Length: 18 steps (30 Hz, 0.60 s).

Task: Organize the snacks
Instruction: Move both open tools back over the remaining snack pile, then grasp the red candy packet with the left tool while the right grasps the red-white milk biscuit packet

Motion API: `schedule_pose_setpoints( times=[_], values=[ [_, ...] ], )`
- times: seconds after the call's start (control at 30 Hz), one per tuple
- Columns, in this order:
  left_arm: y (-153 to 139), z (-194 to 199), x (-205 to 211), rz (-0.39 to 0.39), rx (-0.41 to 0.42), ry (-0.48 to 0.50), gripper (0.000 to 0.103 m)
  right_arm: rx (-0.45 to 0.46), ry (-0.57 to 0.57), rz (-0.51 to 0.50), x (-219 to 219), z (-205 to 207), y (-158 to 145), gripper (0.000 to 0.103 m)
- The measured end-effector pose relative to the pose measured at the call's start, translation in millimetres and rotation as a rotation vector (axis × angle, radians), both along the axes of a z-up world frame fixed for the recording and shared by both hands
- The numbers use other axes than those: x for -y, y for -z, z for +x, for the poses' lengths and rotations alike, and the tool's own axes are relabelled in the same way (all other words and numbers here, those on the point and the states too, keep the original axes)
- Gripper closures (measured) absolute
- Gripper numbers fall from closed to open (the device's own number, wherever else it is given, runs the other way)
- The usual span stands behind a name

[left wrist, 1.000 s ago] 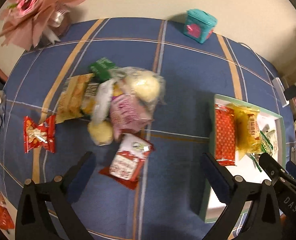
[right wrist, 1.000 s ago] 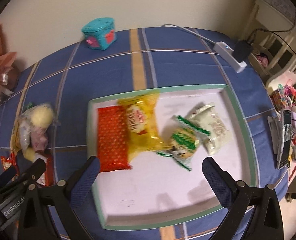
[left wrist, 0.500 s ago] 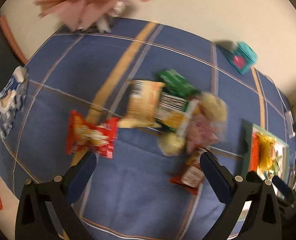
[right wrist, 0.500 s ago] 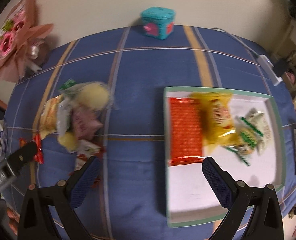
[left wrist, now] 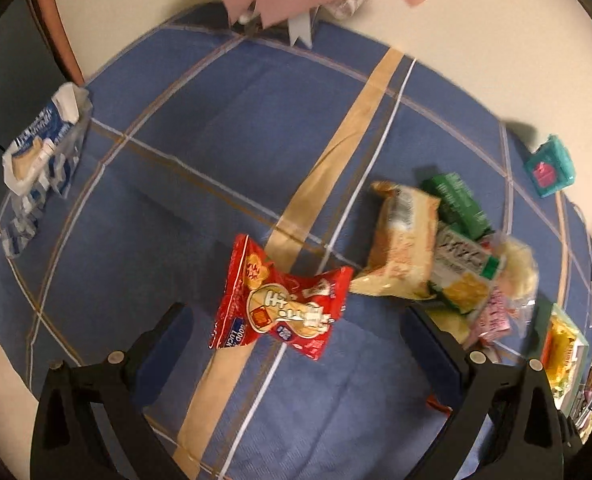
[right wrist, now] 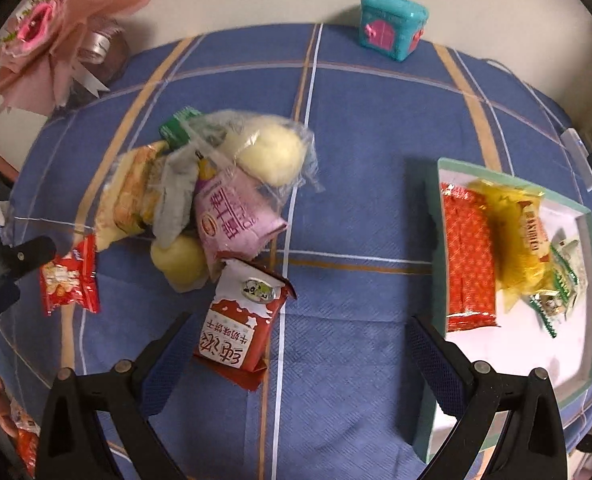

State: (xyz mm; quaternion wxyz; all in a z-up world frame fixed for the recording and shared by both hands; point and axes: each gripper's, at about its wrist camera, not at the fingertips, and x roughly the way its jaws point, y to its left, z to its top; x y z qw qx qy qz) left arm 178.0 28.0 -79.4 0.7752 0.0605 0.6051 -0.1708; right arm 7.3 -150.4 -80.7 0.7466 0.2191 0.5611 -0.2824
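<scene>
Between the spread fingers of my left hand-held gripper (left wrist: pixel 296 344), a red peanut packet (left wrist: pixel 281 306) is lying flat on the blue plaid surface (left wrist: pixel 199 152), and nothing is sitting in the gripper's grasp. Bare cloth is stretching out to the left of that packet and ahead of it, giving plenty of room on that side. Just to its right, a tan snack bag (left wrist: pixel 402 248) is leaning against the pile, with a green packet (left wrist: pixel 458 202) behind it. Farther left, near the surface's edge, a blue and white wrapper (left wrist: pixel 41 148) is resting, well apart from everything else.

My right hand-held gripper (right wrist: pixel 296 344) is hanging released too, jaws wide, with a red and white biscuit packet (right wrist: pixel 241 320) lying just inside its left finger. Beyond that packet the heap is crowding together: a pink packet (right wrist: pixel 231 216), a clear bag of pale buns (right wrist: pixel 269 152), and a yellow bun (right wrist: pixel 179 262) touching one another. A wide strip of open cloth is separating this heap from the green-rimmed tray (right wrist: pixel 428 200) on the right, where a long red packet (right wrist: pixel 470 256) and a yellow packet (right wrist: pixel 514 240) are lying side by side. The tray's near white floor is showing bare. Far off, by the wall, a teal box (right wrist: pixel 392 26) and a pink paper bouquet (right wrist: pixel 51 36) are sitting at the surface's back edge.
</scene>
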Motion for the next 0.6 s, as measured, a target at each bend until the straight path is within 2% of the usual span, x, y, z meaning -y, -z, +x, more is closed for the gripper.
schedule_pose_setpoints(
  times=[0.17,0.27,0.6],
  values=[
    [25,4,11,0.049,-0.035,0.048,0.000,-0.017,0.009,0.041,0,4,20,0.000],
    [33,4,13,0.069,-0.041,0.038,0.000,-0.016,0.015,0.054,0,5,28,0.000],
    [33,8,19,0.057,0.015,0.033,0.000,0.042,-0.011,0.077,-12,15,35,0.000]
  ],
)
